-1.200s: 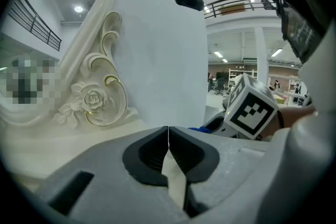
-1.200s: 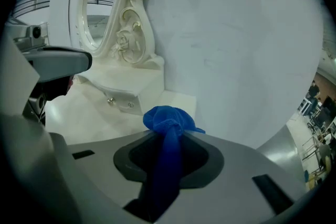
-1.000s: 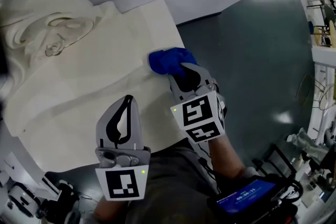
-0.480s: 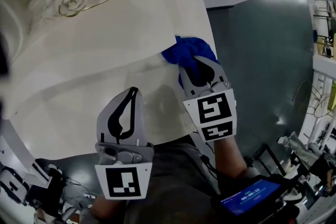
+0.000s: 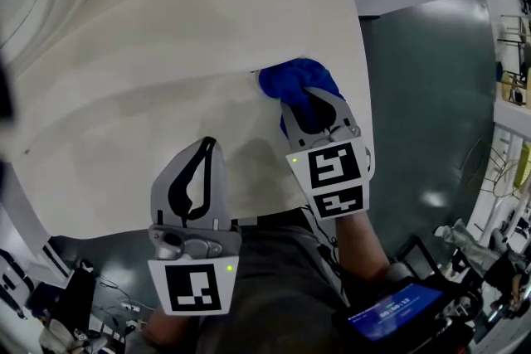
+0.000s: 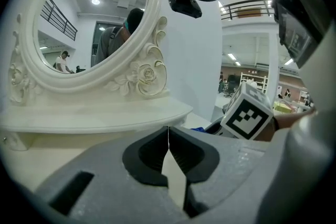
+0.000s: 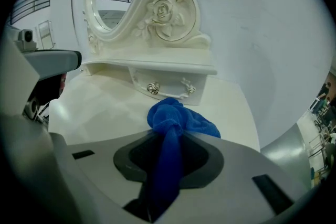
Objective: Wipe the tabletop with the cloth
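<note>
Cloth [image 5: 297,80]: blue, bunched on the tabletop [image 5: 124,145] near its right edge, just in front of the drawer [image 7: 167,86].
Right gripper [image 5: 309,99]: fingers [image 7: 207,161] clamped on a twisted tail of the cloth.
Left gripper [image 5: 207,147]: fingers [image 6: 149,155] together with nothing between them, over the tabletop.
Risk: the thin tail could slip free under a hard push. A wide sweep could carry the wad off the edge or knock the mirror [image 6: 89,18] base.
Hidden: whether the wad presses flat on the surface. The grippers cover the tabletop's near edge. Any dirt is too faint to see.
</note>
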